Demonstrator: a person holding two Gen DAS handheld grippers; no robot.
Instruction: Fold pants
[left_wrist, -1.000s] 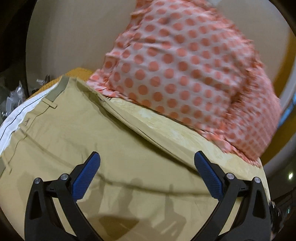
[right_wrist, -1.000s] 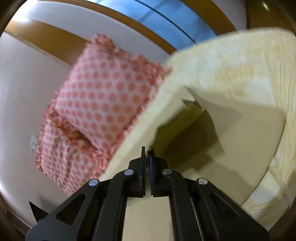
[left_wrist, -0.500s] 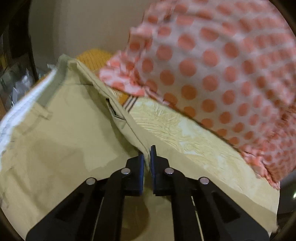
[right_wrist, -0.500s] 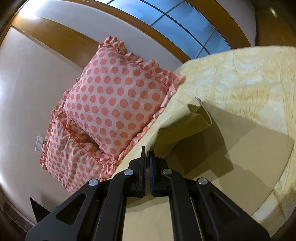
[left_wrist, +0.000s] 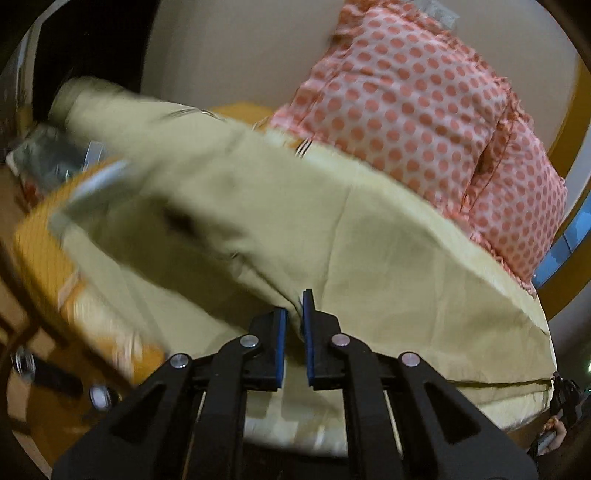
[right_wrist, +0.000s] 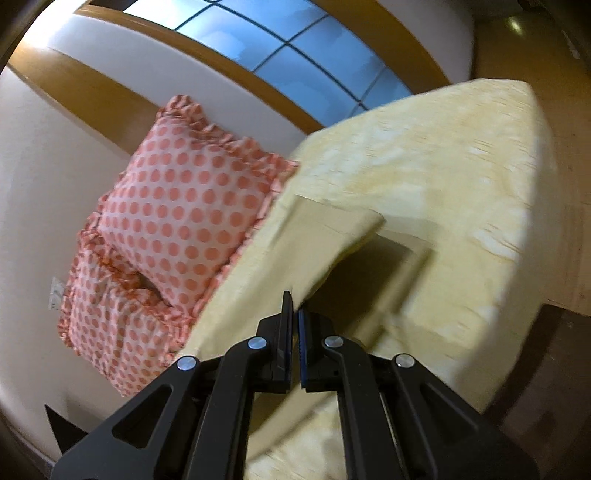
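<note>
Item: fold in progress, one pair of khaki pants (left_wrist: 332, 229), on a bed (right_wrist: 443, 177).

Left claw (left_wrist: 293, 314): mine, clenched on a pinch of the pants' edge; the cloth runs up between the blue pads (left_wrist: 280, 332). The fabric beyond is lifted off the bed and blurred, so I judge it to be mid-swing.

Right claw (right_wrist: 295, 314): mine, clamped on the leg end of the same pants (right_wrist: 325, 251); a flap rises from the jaws and casts a dark shadow on the layer below.

Handling note: to do this step well, I should carry both claws at one height and one pace, keeping the held edge taut between them so the lifted layer lands square on the layer beneath. Let go only once the edges meet; a slack middle would likely leave a crease.

Orientation: the long axis runs across the bed, roughly parallel to the pillows. In the left view the waist end, blurred, points away to the left, toward the orange bed edge (left_wrist: 40, 258); in the right view the leg end points away to the right. I cannot tell how many folds are already in.

Beyond: yellow patterned bedspread under the pants; two pink dotted pillows (right_wrist: 184, 206) against the wall; a window (right_wrist: 295, 48) farthest off.
</note>
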